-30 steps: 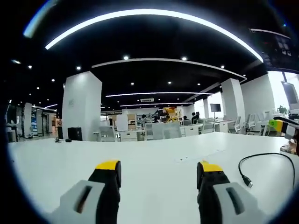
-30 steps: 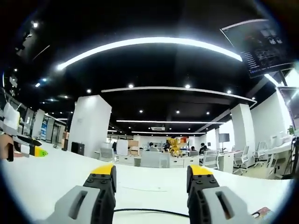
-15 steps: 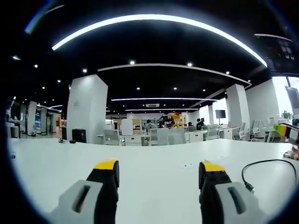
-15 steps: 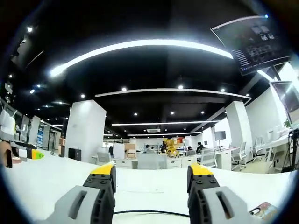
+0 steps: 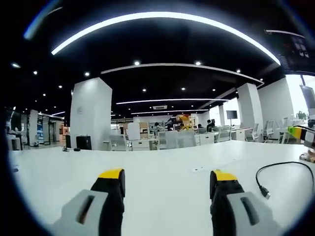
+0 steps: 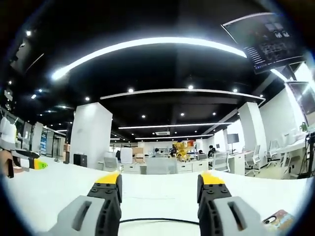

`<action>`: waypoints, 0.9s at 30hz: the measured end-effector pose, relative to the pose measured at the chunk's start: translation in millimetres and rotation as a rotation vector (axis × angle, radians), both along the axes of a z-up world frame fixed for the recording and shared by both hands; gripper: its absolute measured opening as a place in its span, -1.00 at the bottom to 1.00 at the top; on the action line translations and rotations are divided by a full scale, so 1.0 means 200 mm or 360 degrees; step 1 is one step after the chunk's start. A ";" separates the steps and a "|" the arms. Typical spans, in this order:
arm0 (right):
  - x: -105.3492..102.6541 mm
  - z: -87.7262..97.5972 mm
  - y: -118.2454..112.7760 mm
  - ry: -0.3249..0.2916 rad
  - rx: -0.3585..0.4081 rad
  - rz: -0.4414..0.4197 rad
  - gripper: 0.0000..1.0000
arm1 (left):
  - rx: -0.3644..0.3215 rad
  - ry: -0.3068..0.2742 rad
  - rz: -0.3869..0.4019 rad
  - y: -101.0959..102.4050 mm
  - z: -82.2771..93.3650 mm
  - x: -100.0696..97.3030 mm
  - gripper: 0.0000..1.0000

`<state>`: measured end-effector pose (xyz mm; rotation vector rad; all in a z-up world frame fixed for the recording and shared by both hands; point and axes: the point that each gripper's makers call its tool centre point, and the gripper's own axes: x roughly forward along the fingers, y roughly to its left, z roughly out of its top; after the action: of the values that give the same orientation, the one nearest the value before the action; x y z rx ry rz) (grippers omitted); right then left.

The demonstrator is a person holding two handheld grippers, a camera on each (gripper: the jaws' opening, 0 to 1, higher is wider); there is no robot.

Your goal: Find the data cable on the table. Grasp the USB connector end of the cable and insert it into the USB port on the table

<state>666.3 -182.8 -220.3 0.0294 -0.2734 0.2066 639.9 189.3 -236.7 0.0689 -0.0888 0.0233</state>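
With my left gripper (image 5: pixel 168 175) and right gripper (image 6: pixel 160 178) both wide-jawed and empty over the white surface (image 5: pixel 162 155), the data cable (image 5: pixel 284 163) lies to the right in the left gripper view, USB connector (image 5: pixel 264 191) loose, so a shallow approach could shove it aside or pinch cord instead

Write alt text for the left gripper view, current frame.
The left gripper hangs open over a white table, with nothing between its yellow-tipped jaws. To the right, a black data cable curves across the table, its USB connector lying free. An open-plan office lies behind.
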 end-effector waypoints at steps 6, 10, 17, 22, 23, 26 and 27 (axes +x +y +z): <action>0.02 -0.05 0.07 0.0085 0.0025 0.0134 0.21 | 0.0031 0.0027 -0.0014 -0.01 -0.02 0.00 0.38; 0.03 -0.08 0.11 0.0124 0.0039 0.0195 0.20 | 0.0046 0.0031 -0.0032 -0.02 -0.02 0.00 0.38; 0.05 -0.15 0.17 0.0223 -0.0009 0.0239 0.17 | 0.0046 0.0027 -0.0038 -0.02 -0.01 -0.01 0.38; 0.08 -0.24 0.24 0.0350 0.0028 0.0330 0.11 | 0.0060 0.0036 -0.0088 -0.06 -0.01 -0.01 0.38; 0.09 -0.26 0.25 0.0376 0.0051 0.0346 0.10 | 0.0065 0.0037 -0.0092 -0.07 -0.01 -0.01 0.38; 0.11 -0.33 0.30 0.0527 0.0160 0.0428 0.09 | 0.0080 0.0042 -0.0096 -0.07 -0.01 -0.02 0.38; 0.12 -0.34 0.30 0.0549 0.0178 0.0439 0.08 | 0.0080 0.0044 -0.0096 -0.07 -0.01 -0.02 0.37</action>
<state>690.7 -123.2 -288.5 0.2122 0.0652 0.4545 636.2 174.6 -239.0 0.1170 -0.0638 -0.0401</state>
